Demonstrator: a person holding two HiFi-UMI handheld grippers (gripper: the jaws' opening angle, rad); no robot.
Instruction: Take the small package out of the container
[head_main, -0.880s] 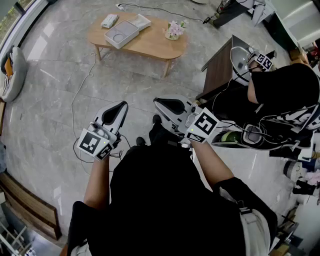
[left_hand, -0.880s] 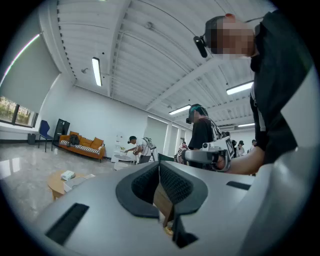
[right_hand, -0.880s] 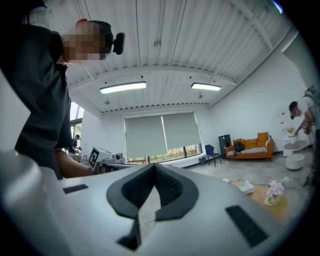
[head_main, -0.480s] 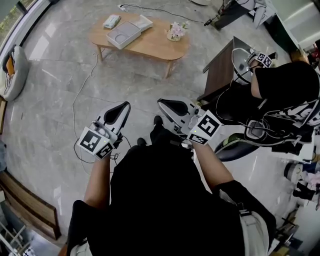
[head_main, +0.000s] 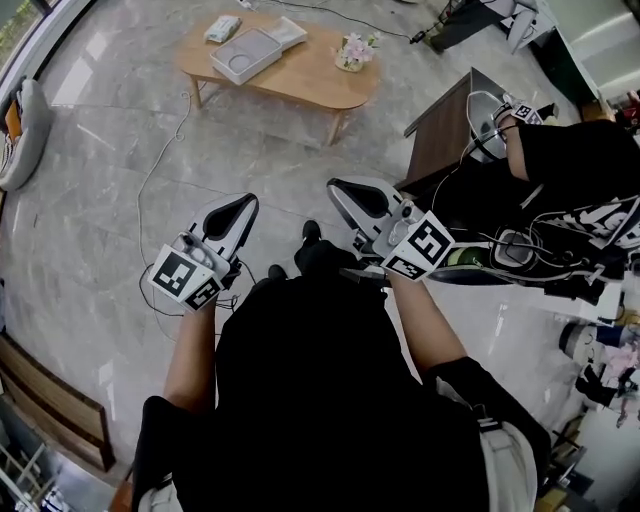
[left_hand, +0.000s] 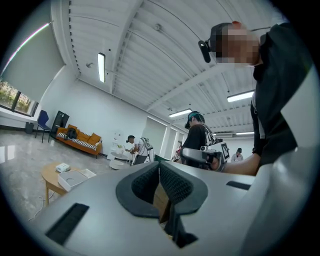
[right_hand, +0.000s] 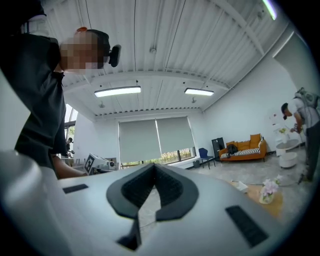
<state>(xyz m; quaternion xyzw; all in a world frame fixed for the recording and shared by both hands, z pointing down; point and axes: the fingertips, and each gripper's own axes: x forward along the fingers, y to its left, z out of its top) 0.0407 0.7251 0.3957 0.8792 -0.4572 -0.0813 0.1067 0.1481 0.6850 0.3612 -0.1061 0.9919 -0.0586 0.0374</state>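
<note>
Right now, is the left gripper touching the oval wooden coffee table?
Apart. The head view shows bare floor between the left gripper and the oval wooden coffee table.

Both grippers held up in front of the body, jaws closed and empty.

The left gripper (head_main: 243, 203) points forward and slightly inward, its pads pressed together with nothing between them. The right gripper (head_main: 337, 186) is roughly level with it and well apart, angled forward and to the left, its jaws likewise meeting on nothing. The bare left forearm (head_main: 193, 350) and right forearm (head_main: 425, 330) reach forward from bent elbows.
</note>
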